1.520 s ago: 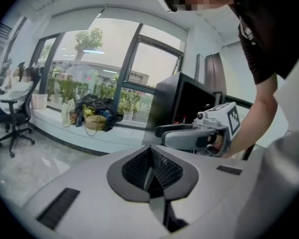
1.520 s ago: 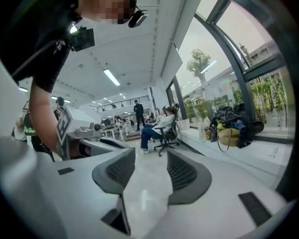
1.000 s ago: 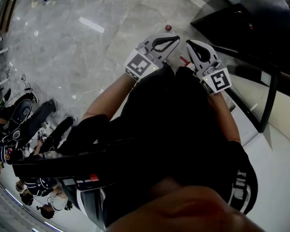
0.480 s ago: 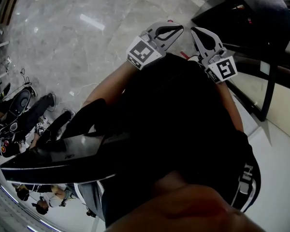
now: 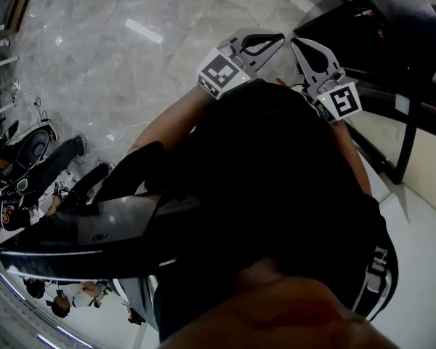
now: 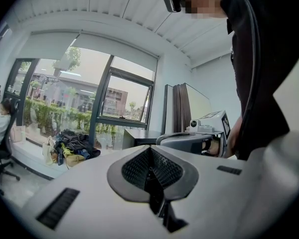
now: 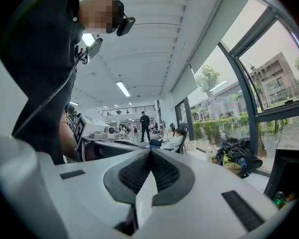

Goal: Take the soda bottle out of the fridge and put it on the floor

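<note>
Hovering shut, left claw [image 5: 279,38], right claw [image 5: 297,43], fridge [image 5: 400,6] near right claw

Fridge [image 5: 363,27] cut by the head view's right edge; small green thing [image 7: 279,198], right gripper view's corner, unidentifiable.

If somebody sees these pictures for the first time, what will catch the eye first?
First come the left gripper and the right gripper, held side by side at the top centre of the head view, both shut and empty. Below them the person's black shirt fills the middle of the picture, and the grey marble floor spreads out on the left.
</note>
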